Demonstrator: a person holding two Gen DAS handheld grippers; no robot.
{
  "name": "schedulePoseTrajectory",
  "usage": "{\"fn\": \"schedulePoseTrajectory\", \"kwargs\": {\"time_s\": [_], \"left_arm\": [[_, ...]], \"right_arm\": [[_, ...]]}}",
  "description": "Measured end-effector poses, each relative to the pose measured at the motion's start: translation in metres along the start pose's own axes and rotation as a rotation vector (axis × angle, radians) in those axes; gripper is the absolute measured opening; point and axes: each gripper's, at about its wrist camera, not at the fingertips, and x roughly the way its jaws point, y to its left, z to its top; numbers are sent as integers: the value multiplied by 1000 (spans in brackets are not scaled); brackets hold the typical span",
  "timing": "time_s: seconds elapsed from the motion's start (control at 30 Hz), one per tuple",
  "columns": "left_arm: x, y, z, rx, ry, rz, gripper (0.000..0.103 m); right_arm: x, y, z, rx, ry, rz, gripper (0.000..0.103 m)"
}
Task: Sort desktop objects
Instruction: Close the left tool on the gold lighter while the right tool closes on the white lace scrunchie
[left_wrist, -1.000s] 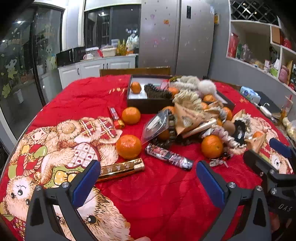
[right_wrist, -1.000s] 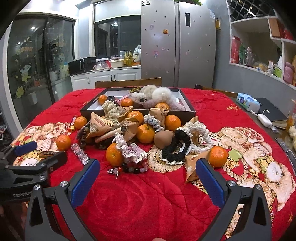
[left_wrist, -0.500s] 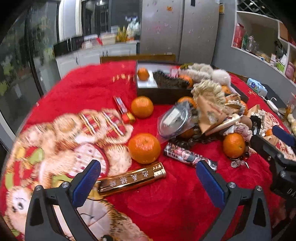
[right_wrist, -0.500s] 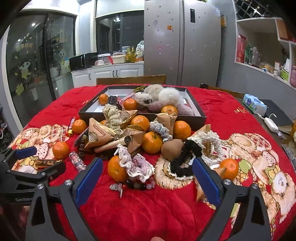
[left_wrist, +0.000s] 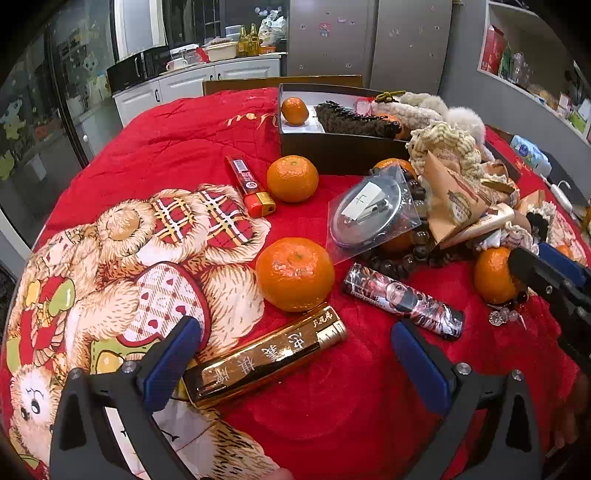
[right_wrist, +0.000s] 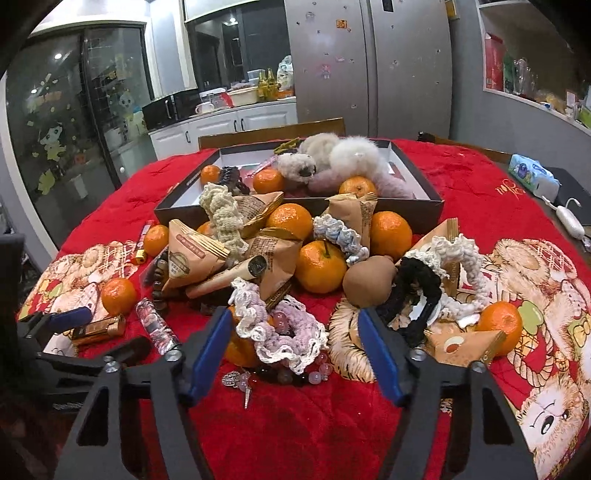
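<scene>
Table under red bear-print blanket (left_wrist: 192, 133), bearing mandarins (left_wrist: 294, 273), gold lighter (left_wrist: 266, 357), patterned lighter (left_wrist: 402, 300), dark box (right_wrist: 413, 212), snack packets (right_wrist: 192, 254).

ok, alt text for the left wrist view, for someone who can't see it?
The open left gripper hovers low over a gold lighter lying on a red teddy-print tablecloth, with a tangerine just beyond it. Farther back are a patterned lighter, a red lighter and a dark box.
</scene>
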Motion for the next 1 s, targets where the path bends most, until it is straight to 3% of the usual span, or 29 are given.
{"fn": "schedulePoseTrajectory", "kwargs": {"time_s": [0.33, 0.43, 0.47, 0.53, 0.57, 0.73, 0.87, 1.0], "left_arm": [[-5, 5, -3, 0, -9, -24, 102], [-10, 9, -5, -8, -26, -6, 88], [-11, 11, -6, -12, -32, -5, 83], [-14, 15, -7, -23, -44, -4, 73], [-18, 14, -6, -26, -47, -6, 66], [-20, 13, -9, -14, -63, -36, 44], [-22, 17, -11, -32, -70, -48, 31], [-26, 21, -14, -41, -75, -72, 28]], "right_arm": [[-3, 11, -1, -50, -9, -31, 44], [-3, 6, -1, -30, -7, -8, 38], [-3, 5, -1, -26, -9, -4, 30], [-5, 5, -1, -23, -15, -11, 25], [-4, 6, -1, -24, -15, -14, 16], [-4, 8, -1, -30, -14, -21, 13], [-3, 6, 0, -22, -11, -18, 13], [-3, 5, 0, -16, -13, -31, 13]]}}
